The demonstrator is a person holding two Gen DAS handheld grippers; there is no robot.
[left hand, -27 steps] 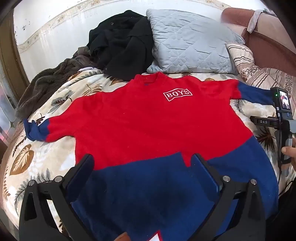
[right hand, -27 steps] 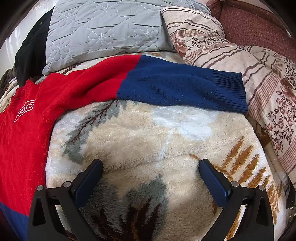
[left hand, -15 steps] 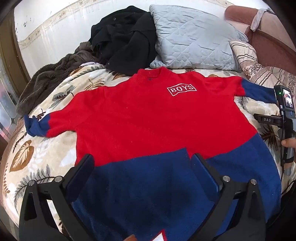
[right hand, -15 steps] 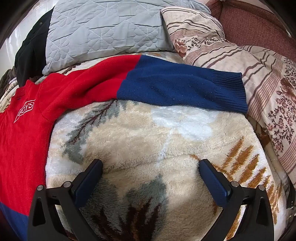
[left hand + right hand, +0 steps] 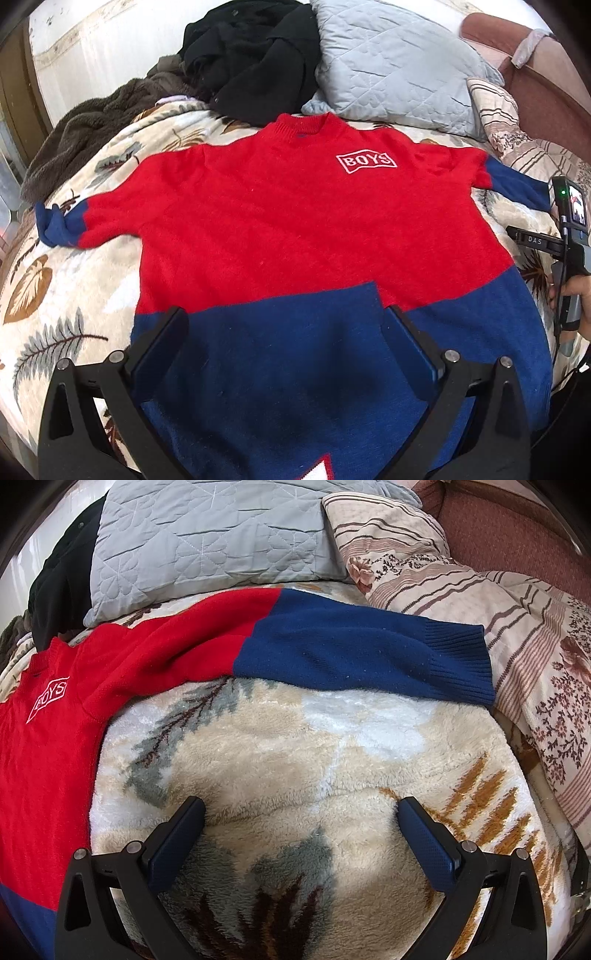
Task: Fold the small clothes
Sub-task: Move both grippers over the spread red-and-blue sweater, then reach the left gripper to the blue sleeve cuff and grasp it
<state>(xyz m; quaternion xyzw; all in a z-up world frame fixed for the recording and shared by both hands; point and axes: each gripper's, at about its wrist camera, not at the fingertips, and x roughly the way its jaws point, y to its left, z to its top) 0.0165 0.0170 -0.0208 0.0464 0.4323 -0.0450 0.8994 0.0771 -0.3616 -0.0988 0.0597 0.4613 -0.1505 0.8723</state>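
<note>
Red knit fills the upper body of the sweater (image 5: 295,221), with navy across the lower part, navy sleeve ends and a white "BOYS" patch (image 5: 366,162) on the chest. It lies spread flat, front up, on a cream plush blanket (image 5: 295,760) printed with leaves, collar toward the grey quilted pillow (image 5: 399,66). One sleeve runs out to a bunched navy cuff (image 5: 55,225) near the blanket's edge; the other sleeve (image 5: 362,653) lies straight, its ribbed cuff touching the striped floral bedding (image 5: 535,646). A black garment (image 5: 251,55) and a brown fleece (image 5: 92,129) are heaped beyond the collar. Bare blanket lies open below the straight sleeve and beside the bunched one.

The left gripper (image 5: 284,317) tilts downward over the navy lower part, its jaws spread wide with nothing between the pads. The right gripper (image 5: 301,808) also tilts downward, over bare blanket just beside the sweater's body, jaws likewise wide apart and empty. In the left view a hand (image 5: 580,299) grips the right tool's handle at the sweater's side.
</note>
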